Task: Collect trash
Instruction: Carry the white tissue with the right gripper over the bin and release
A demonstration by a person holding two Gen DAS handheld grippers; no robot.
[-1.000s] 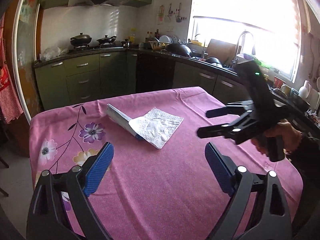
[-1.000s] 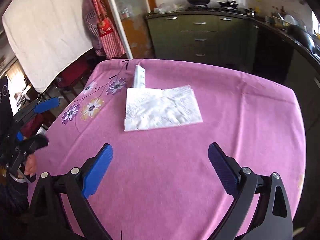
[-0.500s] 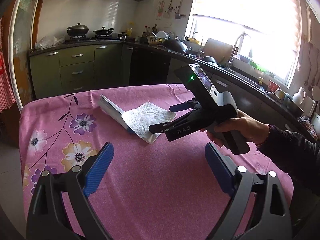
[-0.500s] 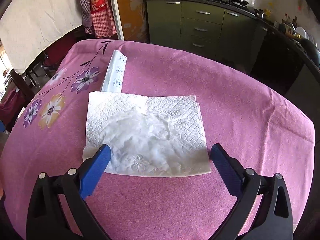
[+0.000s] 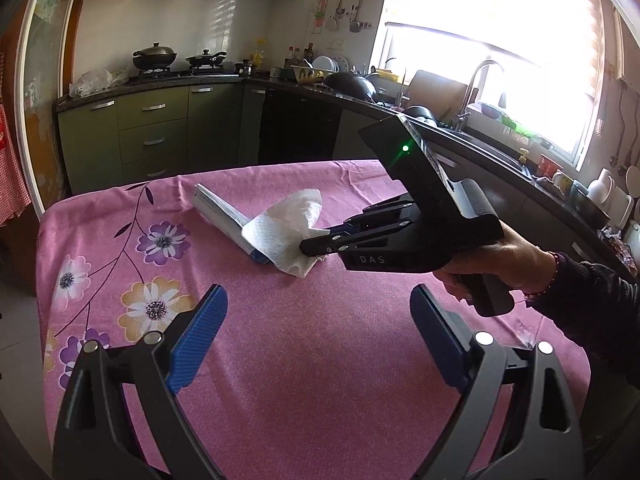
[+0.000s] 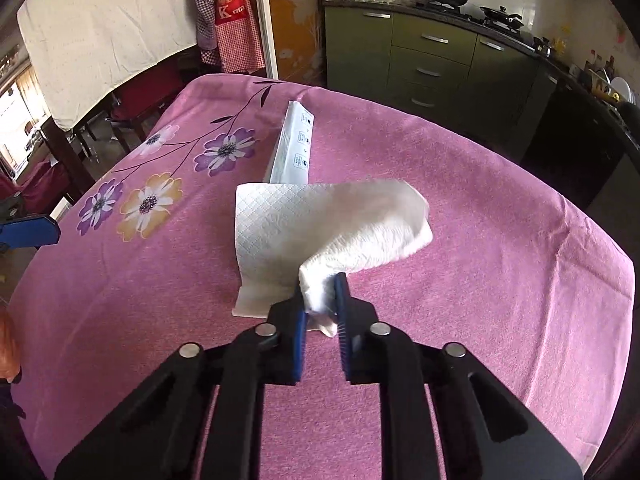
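Note:
A white paper napkin (image 6: 320, 216) lies bunched on the pink flowered tablecloth (image 6: 500, 260), its near edge pinched up. My right gripper (image 6: 320, 284) is shut on that near edge, and the far corner curls over to the right. A flat white box (image 6: 294, 144) lies just behind the napkin, partly under it. In the left wrist view the right gripper (image 5: 310, 246) comes in from the right, held by a hand, and bites the napkin (image 5: 286, 228) beside the box (image 5: 222, 216). My left gripper (image 5: 318, 294) hovers open over the near cloth, holding nothing.
Green kitchen cabinets (image 5: 160, 140) and a counter with pans run behind the table. A sink and window (image 5: 500, 80) are at the right. Dark red chairs (image 6: 136, 96) stand beyond the table's far left edge. A white sheet (image 6: 100, 20) hangs there.
My right gripper moved in over the table onto the napkin and shut on its near edge, crumpling the flat sheet. My left gripper stayed nearly still, open.

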